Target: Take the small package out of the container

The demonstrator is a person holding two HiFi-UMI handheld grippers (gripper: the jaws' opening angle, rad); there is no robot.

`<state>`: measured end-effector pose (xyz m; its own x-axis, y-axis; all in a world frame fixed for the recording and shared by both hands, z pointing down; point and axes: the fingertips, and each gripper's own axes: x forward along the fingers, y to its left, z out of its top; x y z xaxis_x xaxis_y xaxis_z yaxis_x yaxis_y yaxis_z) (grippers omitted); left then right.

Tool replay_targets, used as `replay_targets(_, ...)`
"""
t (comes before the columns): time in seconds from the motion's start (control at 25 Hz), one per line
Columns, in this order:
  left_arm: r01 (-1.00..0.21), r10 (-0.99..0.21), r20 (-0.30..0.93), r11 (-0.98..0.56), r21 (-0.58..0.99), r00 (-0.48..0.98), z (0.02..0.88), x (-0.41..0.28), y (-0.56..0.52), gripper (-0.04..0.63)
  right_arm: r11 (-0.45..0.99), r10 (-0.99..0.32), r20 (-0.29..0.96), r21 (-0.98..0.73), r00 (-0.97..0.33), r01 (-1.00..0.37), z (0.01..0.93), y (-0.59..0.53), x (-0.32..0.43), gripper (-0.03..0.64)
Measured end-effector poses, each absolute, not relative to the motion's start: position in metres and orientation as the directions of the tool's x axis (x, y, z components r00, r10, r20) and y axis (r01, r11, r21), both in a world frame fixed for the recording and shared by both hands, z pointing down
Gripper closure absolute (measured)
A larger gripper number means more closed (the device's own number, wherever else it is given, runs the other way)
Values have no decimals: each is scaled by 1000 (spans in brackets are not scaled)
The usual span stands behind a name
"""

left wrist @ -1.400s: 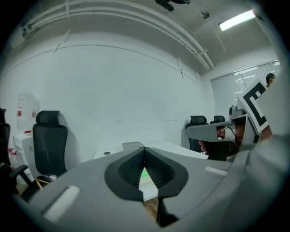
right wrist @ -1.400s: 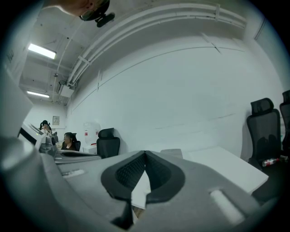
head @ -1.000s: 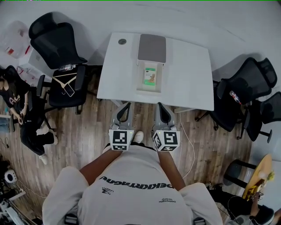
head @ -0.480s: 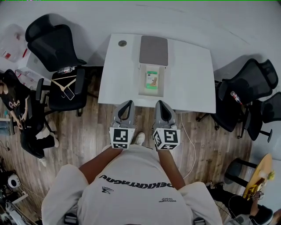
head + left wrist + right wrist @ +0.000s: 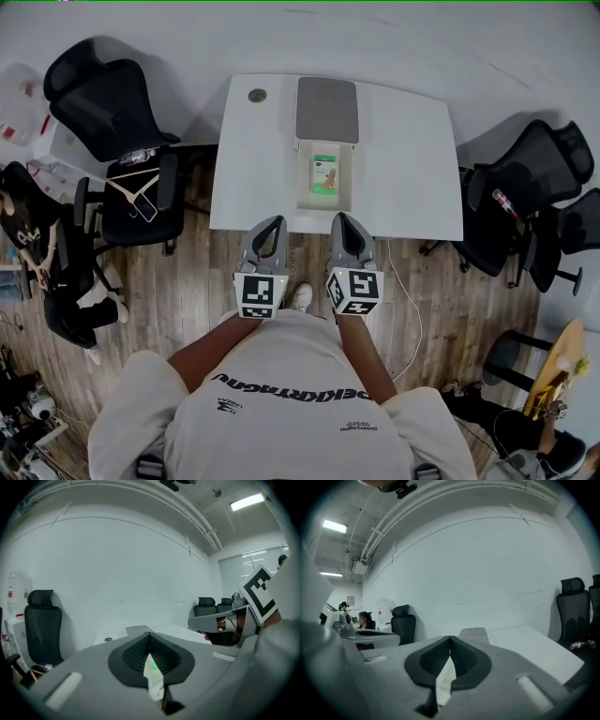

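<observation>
At far left a black office chair [image 5: 105, 94] and a second chair [image 5: 141, 192] carrying a hanger stand well clear of the white counter [image 5: 403, 159]. The left tool [image 5: 273, 223] is held low at the counter's near edge; the left gripper view shows its pads pressed together with nothing between them. Ahead of both tools, the open container [image 5: 305, 180] sits at the middle of the counter with its grey lid [image 5: 327, 108] folded back behind it. The small package [image 5: 324, 174], green and white, lies flat inside, untouched. The right tool [image 5: 341, 219] is level with its partner, and it too is fully closed and empty. More black chairs [image 5: 525, 183] stand at the right.

The likely trouble is that neither tool is ready to grasp. If one arrives closed, it would butt the package or the container's rim rather than straddle it. The package also sits close within the walls, so a jaw may catch a wall and shove the light container across the smooth counter.

Compared with a second ago, both tools have advanced toward the counter, and their tips now overlap its near edge in the head view. The jaws have stayed closed, and the package has not shifted
</observation>
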<state>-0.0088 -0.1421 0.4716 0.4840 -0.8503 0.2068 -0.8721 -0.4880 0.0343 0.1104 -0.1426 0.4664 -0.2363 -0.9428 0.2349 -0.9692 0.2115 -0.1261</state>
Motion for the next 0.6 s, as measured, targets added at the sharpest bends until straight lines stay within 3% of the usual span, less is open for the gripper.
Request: replay_targets(0.6,-866,-836,241,-498,43,492,489,-7,-169,597,195,-927,302,-118,-222,-974,501,-178,116,612)
